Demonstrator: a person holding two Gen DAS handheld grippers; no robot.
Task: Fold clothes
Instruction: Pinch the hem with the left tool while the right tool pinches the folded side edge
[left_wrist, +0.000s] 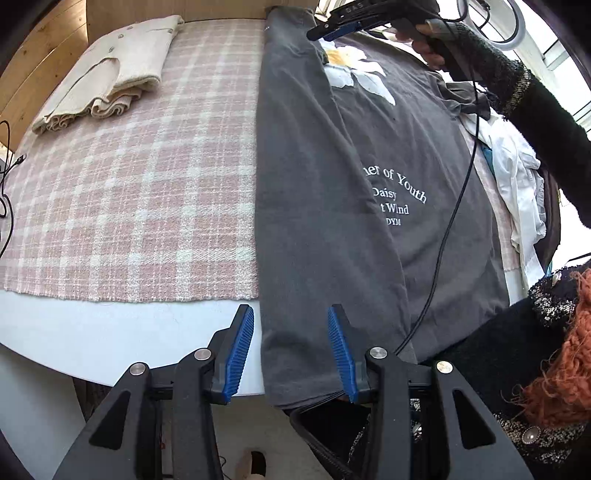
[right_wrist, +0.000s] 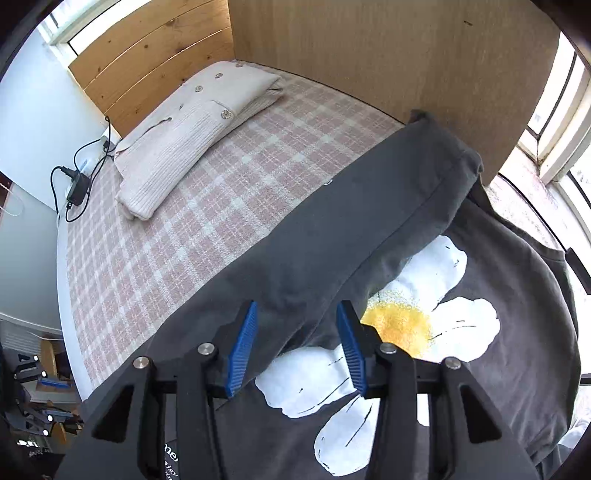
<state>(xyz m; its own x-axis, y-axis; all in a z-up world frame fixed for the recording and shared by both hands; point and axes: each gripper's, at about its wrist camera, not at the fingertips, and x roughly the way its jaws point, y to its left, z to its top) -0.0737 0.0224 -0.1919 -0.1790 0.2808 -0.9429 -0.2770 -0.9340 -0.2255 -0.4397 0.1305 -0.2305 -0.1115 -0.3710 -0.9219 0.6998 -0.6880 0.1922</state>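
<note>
Both grippers, left (left_wrist: 290, 349) and right (right_wrist: 297, 343), hover with jaws apart and empty over the grey T-shirt (left_wrist: 332, 192) on the checked cloth (left_wrist: 129, 192), whose loosely folded left side could slip open if snagged.

The left claw (left_wrist: 290, 349) points steeply down with its two blue-padded fingers (left_wrist: 238, 356) spread apart and nothing pinched between them. The right claw (right_wrist: 297, 345) also tilts steeply down, its blue pads parted and clamping nothing. In the left wrist view the right claw (left_wrist: 334, 31) shows from the side, gripped by the person's right hand (left_wrist: 428, 46), whose arm wears a dark knit sleeve (left_wrist: 517, 88).
</note>
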